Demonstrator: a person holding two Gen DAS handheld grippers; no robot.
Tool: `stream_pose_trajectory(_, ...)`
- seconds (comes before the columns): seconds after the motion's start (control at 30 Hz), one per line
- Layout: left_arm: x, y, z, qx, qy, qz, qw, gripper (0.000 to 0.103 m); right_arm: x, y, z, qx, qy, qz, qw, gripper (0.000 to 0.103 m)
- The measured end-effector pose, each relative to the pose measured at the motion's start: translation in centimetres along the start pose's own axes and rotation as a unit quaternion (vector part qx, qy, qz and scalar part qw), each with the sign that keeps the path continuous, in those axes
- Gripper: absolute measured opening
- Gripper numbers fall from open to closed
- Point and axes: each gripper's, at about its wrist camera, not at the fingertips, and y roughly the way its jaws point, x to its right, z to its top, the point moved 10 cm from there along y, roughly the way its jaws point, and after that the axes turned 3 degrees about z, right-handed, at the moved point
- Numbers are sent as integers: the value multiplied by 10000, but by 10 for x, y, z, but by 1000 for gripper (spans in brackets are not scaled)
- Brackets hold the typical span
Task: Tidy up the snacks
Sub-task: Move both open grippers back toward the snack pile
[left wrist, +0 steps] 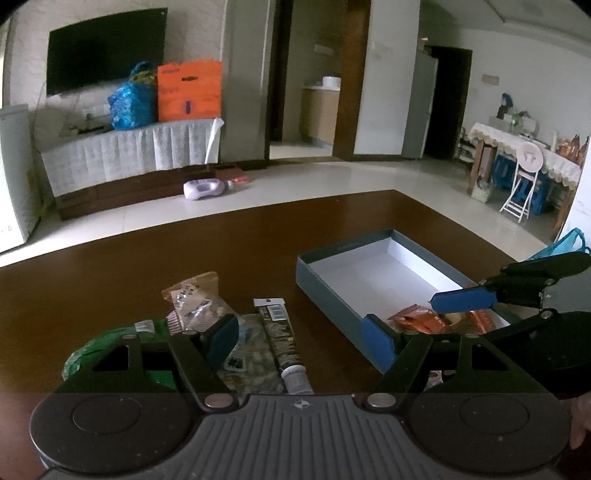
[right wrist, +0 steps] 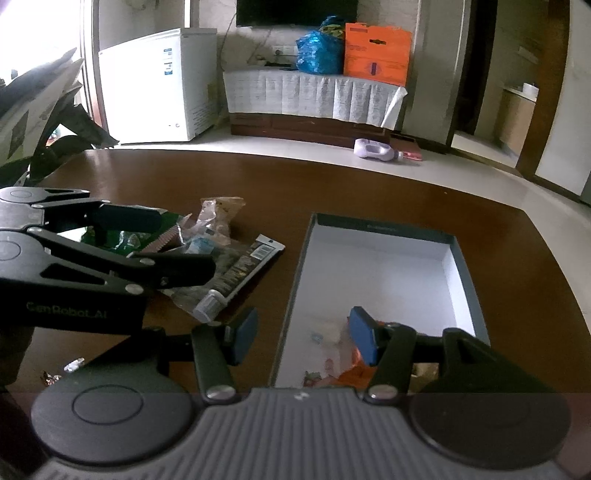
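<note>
Daylight is all I have here, and it is dim and flat. In my right wrist view it pours in from the window (right wrist: 55, 33) at far left, washing that corner out to pure white and glaring off the white freezer (right wrist: 155, 85). The brown table (right wrist: 369, 192) carries a soft sheen along its far edge. The white inside of the box (right wrist: 373, 273) looks bluish. Both pictures bend strongly toward the edges, with black corners. The far room in my left view is soft and smeary, the television (left wrist: 105, 50) just a black patch.
</note>
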Motion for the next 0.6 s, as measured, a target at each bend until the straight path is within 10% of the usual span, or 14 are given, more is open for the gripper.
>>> stream_pose_trajectory(0.6, -39, -29, -30, -186, 6, 64, 9998, 75, -31, 10, 11, -13, -180, 201, 9996, 56)
